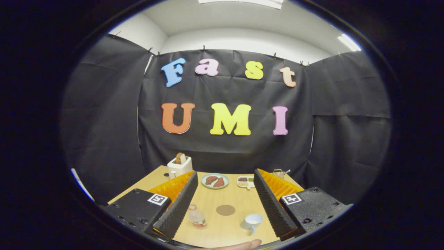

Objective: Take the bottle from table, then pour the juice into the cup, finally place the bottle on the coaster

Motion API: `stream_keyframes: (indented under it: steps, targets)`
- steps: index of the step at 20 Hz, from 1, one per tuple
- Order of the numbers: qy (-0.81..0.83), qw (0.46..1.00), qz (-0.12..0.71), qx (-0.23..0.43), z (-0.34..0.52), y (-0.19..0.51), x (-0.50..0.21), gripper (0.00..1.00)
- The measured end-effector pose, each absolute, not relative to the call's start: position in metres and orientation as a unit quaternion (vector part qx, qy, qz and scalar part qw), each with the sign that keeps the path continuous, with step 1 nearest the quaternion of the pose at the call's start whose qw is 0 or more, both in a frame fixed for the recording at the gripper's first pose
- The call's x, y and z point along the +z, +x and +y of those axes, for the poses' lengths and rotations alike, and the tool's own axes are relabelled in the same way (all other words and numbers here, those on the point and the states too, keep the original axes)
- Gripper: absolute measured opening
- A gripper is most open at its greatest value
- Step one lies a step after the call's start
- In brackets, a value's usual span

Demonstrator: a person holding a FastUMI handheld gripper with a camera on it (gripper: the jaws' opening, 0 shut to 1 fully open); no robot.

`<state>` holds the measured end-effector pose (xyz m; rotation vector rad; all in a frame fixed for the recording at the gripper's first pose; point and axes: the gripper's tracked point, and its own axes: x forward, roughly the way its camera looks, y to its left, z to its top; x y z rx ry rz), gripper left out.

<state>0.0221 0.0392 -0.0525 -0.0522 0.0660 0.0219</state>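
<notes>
Partly cut off below, the hand-held gripper gapes released above the bottle, cup and coaster.

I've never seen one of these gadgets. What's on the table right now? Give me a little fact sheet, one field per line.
gripper: gripper open, fingers spread wide, holding nothing
bottle: small clear bottle upright on the table, beside the left finger
coaster: round brown coaster bare, between the fingers
cup: white cup upright, near the right finger, right of the coaster
farther back: plate with two brown pieces, divided tray, toaster with bread in it
table: wooden table
task state: bottle not yet picked up
</notes>
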Motion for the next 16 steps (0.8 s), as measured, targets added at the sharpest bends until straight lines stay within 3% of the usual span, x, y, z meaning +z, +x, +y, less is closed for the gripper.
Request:
stream_keyframes:
  steps: [16]
  targets:
    - [-0.011,0.998,0.061,0.010,0.096,0.065,-0.174,1.00]
